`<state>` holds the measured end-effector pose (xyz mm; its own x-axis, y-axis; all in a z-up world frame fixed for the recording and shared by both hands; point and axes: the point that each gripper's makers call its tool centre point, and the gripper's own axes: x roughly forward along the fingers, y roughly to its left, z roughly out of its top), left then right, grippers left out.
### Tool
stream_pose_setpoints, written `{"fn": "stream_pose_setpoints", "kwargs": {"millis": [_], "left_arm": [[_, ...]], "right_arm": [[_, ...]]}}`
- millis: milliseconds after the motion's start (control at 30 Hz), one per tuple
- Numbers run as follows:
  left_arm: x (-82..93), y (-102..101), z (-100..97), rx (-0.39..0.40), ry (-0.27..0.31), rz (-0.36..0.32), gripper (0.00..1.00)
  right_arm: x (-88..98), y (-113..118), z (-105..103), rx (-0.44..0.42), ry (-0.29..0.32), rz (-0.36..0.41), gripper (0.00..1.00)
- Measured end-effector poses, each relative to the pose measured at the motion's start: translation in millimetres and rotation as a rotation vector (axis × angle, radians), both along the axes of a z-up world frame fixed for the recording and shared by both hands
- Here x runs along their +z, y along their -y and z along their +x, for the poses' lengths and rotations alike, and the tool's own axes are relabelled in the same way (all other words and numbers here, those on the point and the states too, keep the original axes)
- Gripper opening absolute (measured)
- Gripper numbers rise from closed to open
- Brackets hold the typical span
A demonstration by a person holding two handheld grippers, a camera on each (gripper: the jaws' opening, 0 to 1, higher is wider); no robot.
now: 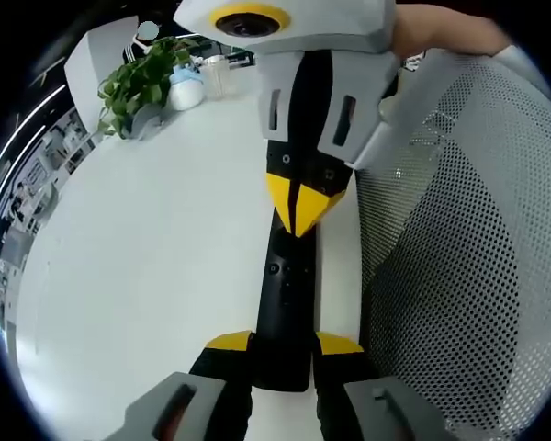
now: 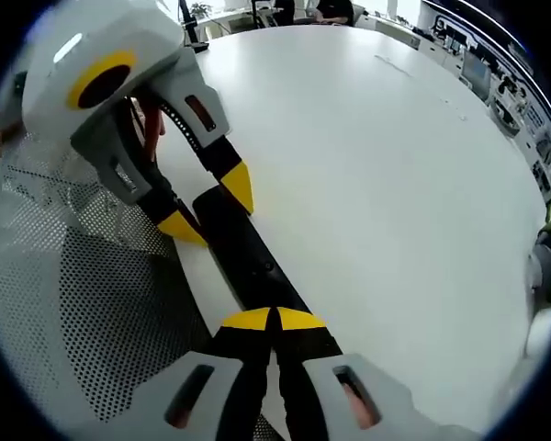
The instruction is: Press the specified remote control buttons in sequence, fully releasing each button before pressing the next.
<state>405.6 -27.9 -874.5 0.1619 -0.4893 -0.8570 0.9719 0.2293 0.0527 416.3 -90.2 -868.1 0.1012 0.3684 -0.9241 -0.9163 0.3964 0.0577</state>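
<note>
A long black remote control (image 1: 285, 289) lies near the edge of a white table (image 1: 147, 257). My left gripper (image 1: 284, 343) holds its near end, one yellow-tipped jaw on each side. In the left gripper view my right gripper (image 1: 298, 207) comes down from the top, its yellow tips closed together and resting on the remote's upper face. In the right gripper view the right gripper (image 2: 274, 320) is shut with its tips on the remote (image 2: 243, 253), and the left gripper (image 2: 209, 207) clamps the far end. The buttons are too dark to tell apart.
A grey mesh chair back (image 1: 468, 276) stands right beside the remote, past the table edge, and appears as the chair back (image 2: 83, 303) in the right gripper view. A potted plant (image 1: 138, 87) and a white bottle (image 1: 185, 89) sit at the table's far end.
</note>
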Motion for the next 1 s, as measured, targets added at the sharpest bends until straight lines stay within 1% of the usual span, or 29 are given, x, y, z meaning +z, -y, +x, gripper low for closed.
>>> {"fn": "stream_pose_setpoints", "kwargs": {"millis": [167, 367, 700, 1000], "left_arm": [[0.1, -0.3, 0.0, 0.004, 0.001, -0.004, 0.24], [0.2, -0.1, 0.0, 0.005, 0.002, -0.005, 0.25], [0.3, -0.1, 0.1, 0.006, 0.004, -0.009, 0.25], [0.4, 0.2, 0.2, 0.005, 0.004, -0.01, 0.25]], "right_arm": [[0.7, 1.2, 0.7, -0.047, -0.022, 0.024, 0.0], [-0.2, 1.5, 2.1, -0.104, -0.06, 0.027, 0.0], [0.5, 1.9, 0.9, -0.087, -0.057, 0.021, 0.0], [1.1, 1.9, 0.9, -0.11, -0.082, 0.029, 0.0]]}}
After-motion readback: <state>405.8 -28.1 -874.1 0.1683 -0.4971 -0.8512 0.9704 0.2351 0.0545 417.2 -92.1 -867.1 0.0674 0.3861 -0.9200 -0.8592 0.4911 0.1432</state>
